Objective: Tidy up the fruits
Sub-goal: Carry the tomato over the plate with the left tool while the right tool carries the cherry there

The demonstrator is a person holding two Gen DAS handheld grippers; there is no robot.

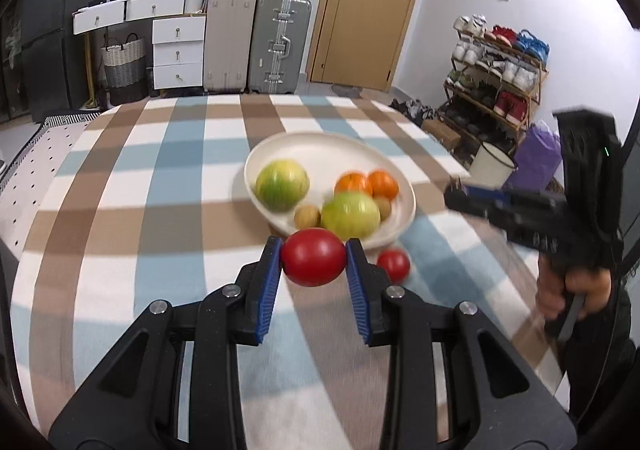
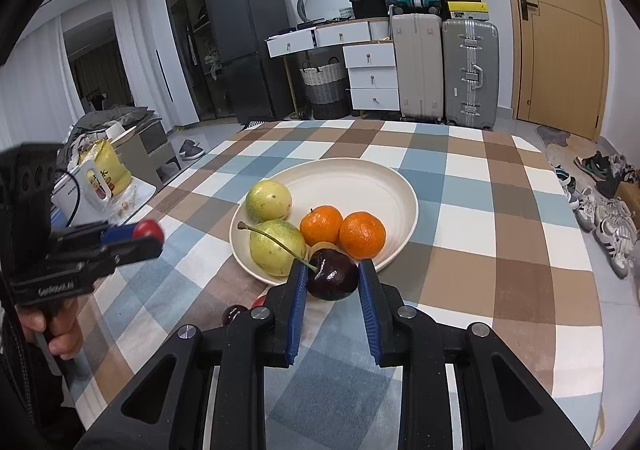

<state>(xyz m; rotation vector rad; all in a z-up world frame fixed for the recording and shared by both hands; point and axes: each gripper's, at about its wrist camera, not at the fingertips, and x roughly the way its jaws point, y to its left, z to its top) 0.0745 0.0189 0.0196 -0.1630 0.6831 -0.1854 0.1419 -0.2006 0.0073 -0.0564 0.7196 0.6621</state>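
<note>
Checked cloth in blue, brown and white over the worktop (image 2: pixel 500 234), with suitcases (image 2: pixel 444 65), a white drawer unit (image 2: pixel 372 73) and a wooden door (image 2: pixel 560 29) behind. Near the middle, a cream bowl (image 2: pixel 372 177) holding two green-yellow fruits (image 2: pixel 268 199), two oranges (image 2: pixel 362 234) and, in the left wrist view, two small brown kiwis (image 1: pixel 307 216).

Left claw (image 1: pixel 313 257) closed on a red tomato (image 1: pixel 313 257), blue pads (image 1: pixel 273 270) pressed against both its sides, raised just in front of the bowl's near rim. A second, smaller red tomato (image 1: pixel 393 265) on the cloth just beside the bowl, to the right of the held one.

Right claw (image 2: pixel 333 278) pinching a dark purple cherry (image 2: pixel 333 278) with a long green stem (image 2: pixel 276 242), held at the bowl's near edge, the stem lying across the nearer green-yellow fruit. Another dark cherry (image 2: pixel 234 314) on the cloth, partly hidden behind the left finger of that claw.
</note>
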